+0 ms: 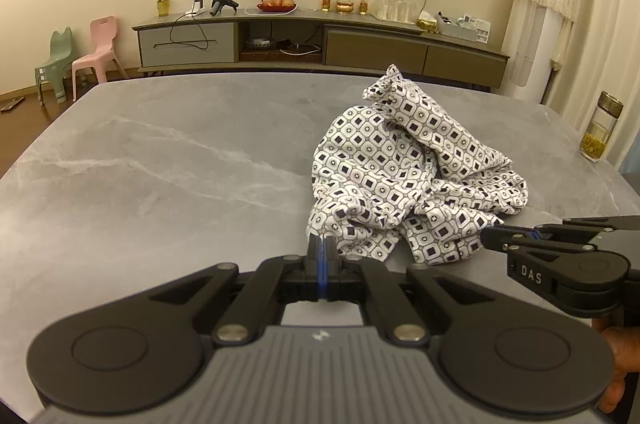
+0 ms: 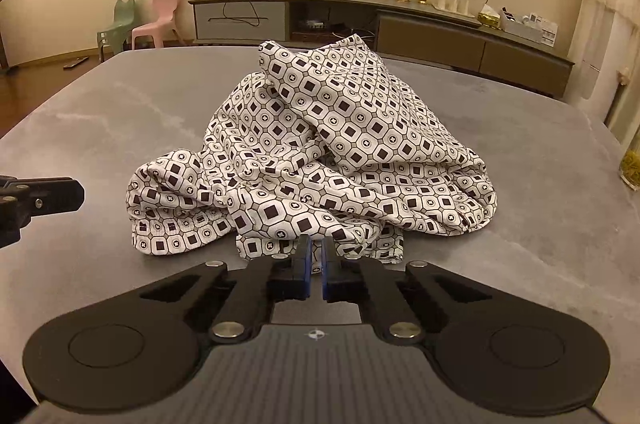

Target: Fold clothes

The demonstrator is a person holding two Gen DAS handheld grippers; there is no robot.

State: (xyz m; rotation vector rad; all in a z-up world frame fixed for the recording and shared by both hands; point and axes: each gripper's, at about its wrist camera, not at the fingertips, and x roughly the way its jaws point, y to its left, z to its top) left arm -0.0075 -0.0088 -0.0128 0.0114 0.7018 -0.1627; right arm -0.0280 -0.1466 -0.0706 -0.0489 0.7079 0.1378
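Just crumpled patterned garment (image 2: pixel 312 152) on table (image 2: pixel 520 152)

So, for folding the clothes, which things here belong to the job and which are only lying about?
For the job:
- patterned garment, crumpled
- left gripper
- right gripper
- grey table

Only lying about:
- glass jar at the table edge
- pink chair
- green chair
- fruit plate

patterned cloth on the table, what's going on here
A person is starting to fold the crumpled cloth lying in a heap on the grey table. The left hand-held gripper sits at its near left edge, jaws together. The right hand-held gripper is at the front edge, jaws nearly shut. Whether either has pinched fabric isn't clear. Nothing is folded yet.
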